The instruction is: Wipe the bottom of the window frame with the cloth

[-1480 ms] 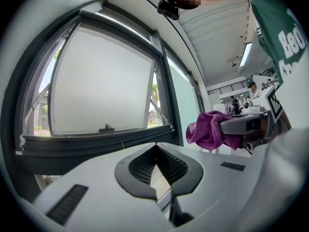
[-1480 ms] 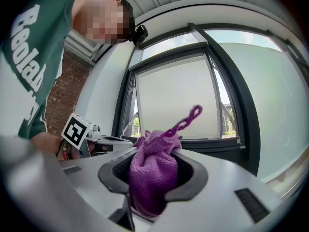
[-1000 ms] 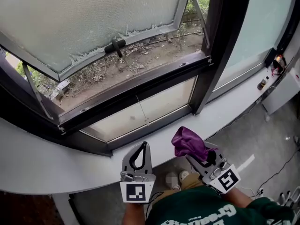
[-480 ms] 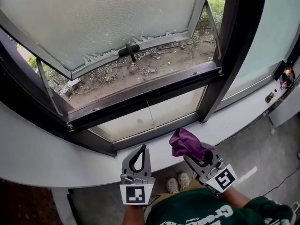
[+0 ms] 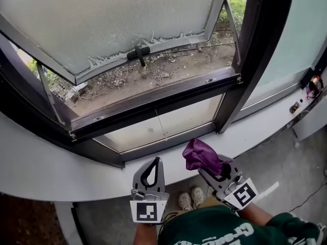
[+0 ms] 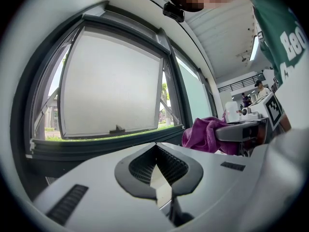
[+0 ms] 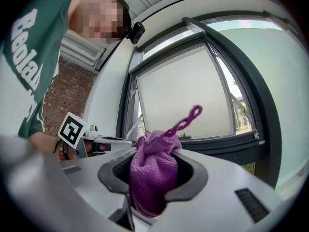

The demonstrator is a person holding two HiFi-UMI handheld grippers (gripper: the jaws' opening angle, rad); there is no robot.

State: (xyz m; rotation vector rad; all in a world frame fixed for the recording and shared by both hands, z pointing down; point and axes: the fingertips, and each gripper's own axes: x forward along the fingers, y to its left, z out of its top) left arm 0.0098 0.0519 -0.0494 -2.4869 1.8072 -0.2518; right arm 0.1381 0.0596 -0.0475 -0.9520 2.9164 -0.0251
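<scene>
A purple cloth (image 5: 201, 156) is bunched between the jaws of my right gripper (image 5: 206, 168), which is shut on it above the white sill. The right gripper view shows the cloth (image 7: 153, 172) filling the jaws, with a loop sticking up. To its left, my left gripper (image 5: 155, 161) is shut with nothing in it; its jaws meet at the tip (image 6: 155, 147). Both point toward the dark bottom bar of the window frame (image 5: 153, 105), a short way ahead and apart from them. The frosted sash (image 5: 112, 19) above it is tilted outward.
A curved white sill (image 5: 46, 172) runs below the frame, over a fixed frosted pane (image 5: 163, 122). A dark upright post (image 5: 253, 60) stands at the right. Dirt and twigs (image 5: 153, 75) lie outside. Small devices and cables (image 5: 306, 92) sit at the far right.
The head view has shifted a little, so the window sits further right in the picture. Both grippers hold about the same place, and the cloth stays in the right one.
</scene>
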